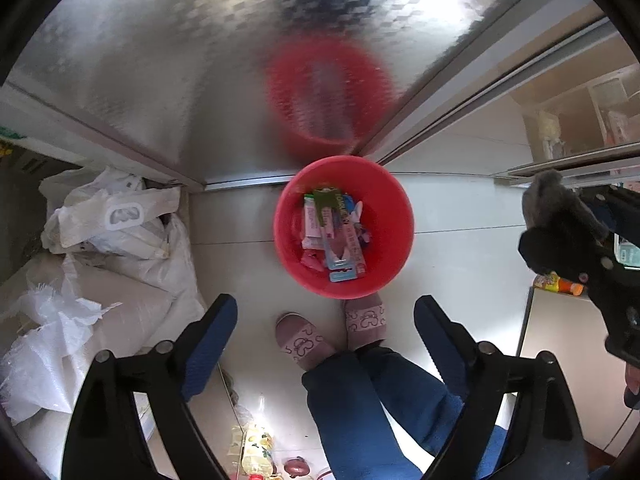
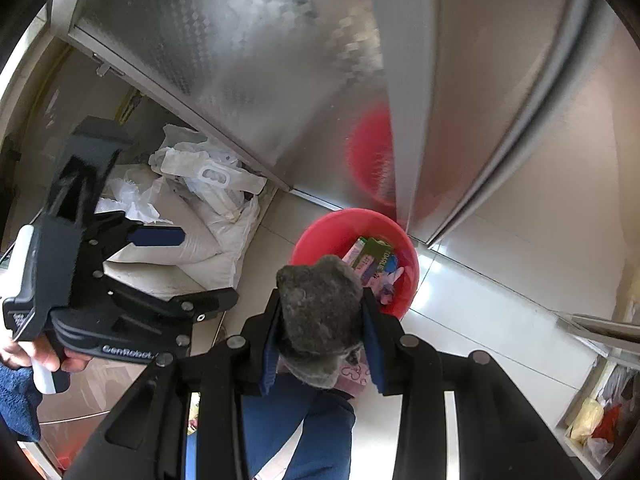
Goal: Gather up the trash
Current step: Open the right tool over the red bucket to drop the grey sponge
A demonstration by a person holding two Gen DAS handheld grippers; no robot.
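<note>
Red plastic fills the middle of the left wrist view: the bin (image 1: 344, 226) stands on the pale floor against a steel cabinet (image 1: 180, 80), already holding cartons and wrappers (image 1: 334, 236). The left gripper (image 1: 324, 332) points straight down with its jaws wide and nothing between them; slippers (image 1: 332, 332) show below. At the right edge the right gripper (image 1: 568, 240) carries a grey wad (image 1: 548, 196), off to the side of the bin.

From the right wrist view, the wad (image 2: 320, 312) is pinched between narrow jaws of the right gripper (image 2: 320, 344), hanging over the bin's (image 2: 316, 240) near rim. To drop it cleanly, I would carry it further over the bin's middle and lower before opening, since a light, fluffy piece may cling to a pad or drift out. The left gripper (image 2: 192, 268) should stay clear.
</note>
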